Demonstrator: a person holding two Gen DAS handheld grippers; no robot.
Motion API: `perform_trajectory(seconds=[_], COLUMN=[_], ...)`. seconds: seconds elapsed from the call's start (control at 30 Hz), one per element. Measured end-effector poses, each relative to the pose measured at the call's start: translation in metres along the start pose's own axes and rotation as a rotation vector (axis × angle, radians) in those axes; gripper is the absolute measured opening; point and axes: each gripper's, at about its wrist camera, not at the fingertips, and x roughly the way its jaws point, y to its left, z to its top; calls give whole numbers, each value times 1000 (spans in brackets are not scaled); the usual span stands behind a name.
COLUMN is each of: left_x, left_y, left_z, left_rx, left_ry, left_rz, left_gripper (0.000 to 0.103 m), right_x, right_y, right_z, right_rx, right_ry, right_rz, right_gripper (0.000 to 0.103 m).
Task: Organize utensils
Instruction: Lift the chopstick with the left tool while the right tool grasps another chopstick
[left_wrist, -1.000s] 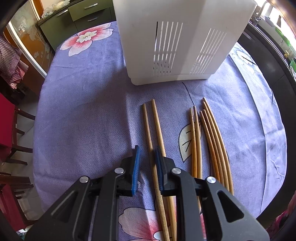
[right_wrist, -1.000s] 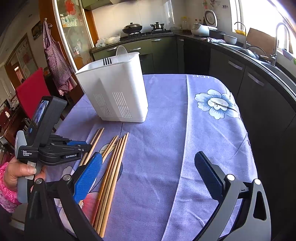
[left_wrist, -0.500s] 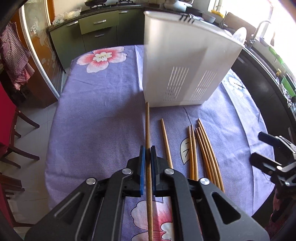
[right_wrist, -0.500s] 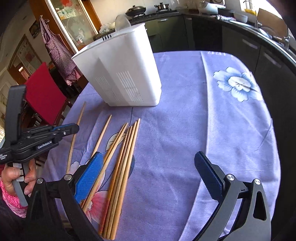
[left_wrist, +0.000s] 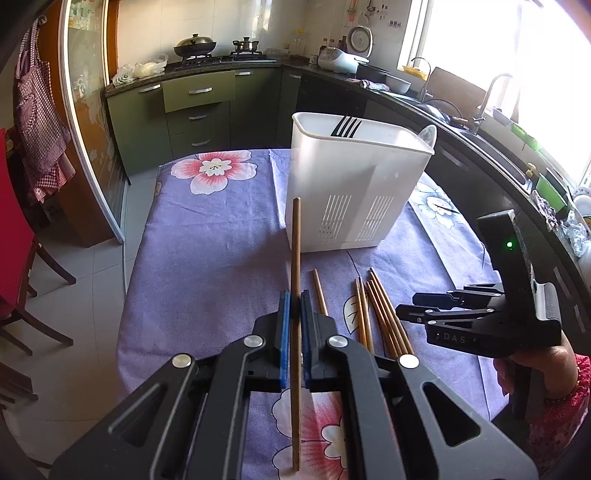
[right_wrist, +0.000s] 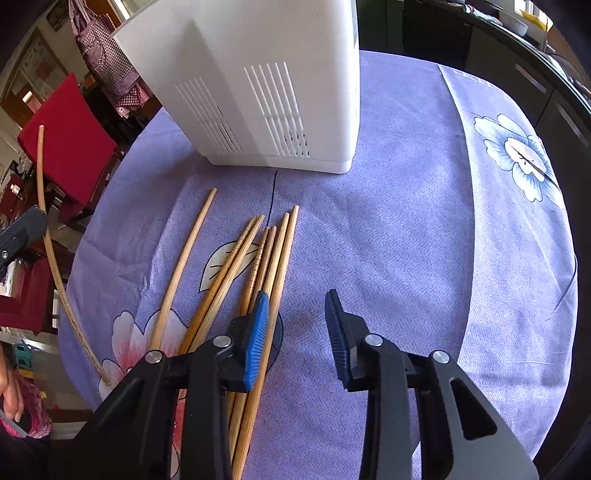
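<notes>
My left gripper (left_wrist: 294, 306) is shut on one wooden chopstick (left_wrist: 296, 258), lifted off the table in front of the white slotted utensil holder (left_wrist: 351, 192); the same chopstick shows at the left of the right wrist view (right_wrist: 51, 254). Several chopsticks (right_wrist: 255, 266) lie side by side on the purple floral tablecloth (right_wrist: 424, 240); one single chopstick (right_wrist: 184, 266) lies left of them. My right gripper (right_wrist: 297, 325) is open, low over the near ends of the bundle, its left pad (right_wrist: 256, 328) above the rightmost sticks. A black fork (left_wrist: 345, 127) stands in the holder.
The holder (right_wrist: 258, 85) stands at the far side of the table. A red chair (right_wrist: 66, 144) stands to the left. Kitchen counters and a sink (left_wrist: 480, 122) run behind and to the right. The table edge is close below both grippers.
My left gripper closed on one chopstick and raised it off the cloth. My right gripper came down and forward to the chopstick bundle and narrowed its opening.
</notes>
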Motion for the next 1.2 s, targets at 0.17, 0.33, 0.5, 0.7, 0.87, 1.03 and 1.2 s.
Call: perform_trajectory(seconds=[0.17, 0.33, 0.5, 0.7, 0.87, 1.03, 1.2], left_x=[-3, -2, -2, 0, 0, 1, 0], left_y=[3, 4, 7, 4, 8, 7, 6], left_z=[-1, -2, -2, -3, -3, -2, -3], left_rx=[-3, -4, -5, 1, -4, 1, 7], left_ry=[-3, 2, 5, 13, 12, 17, 15], left_rz=[-8, -7, -8, -12, -8, -9, -10], left_gripper=[6, 6, 6, 6, 6, 6, 6], right_x=[5, 6, 2, 6, 2, 8, 10], right_y=[4, 14, 15, 20, 20, 25, 26], right_z=[3, -1, -5, -3, -5, -5, -2], right_rx=[-3, -20, -32, -41, -75, -90, -94], right_ry=[10, 8, 5, 9, -4, 1, -14], right_rz=[-10, -32, -72, -49, -123, -130, -128], right_gripper=[30, 30, 30, 35, 20, 20, 12])
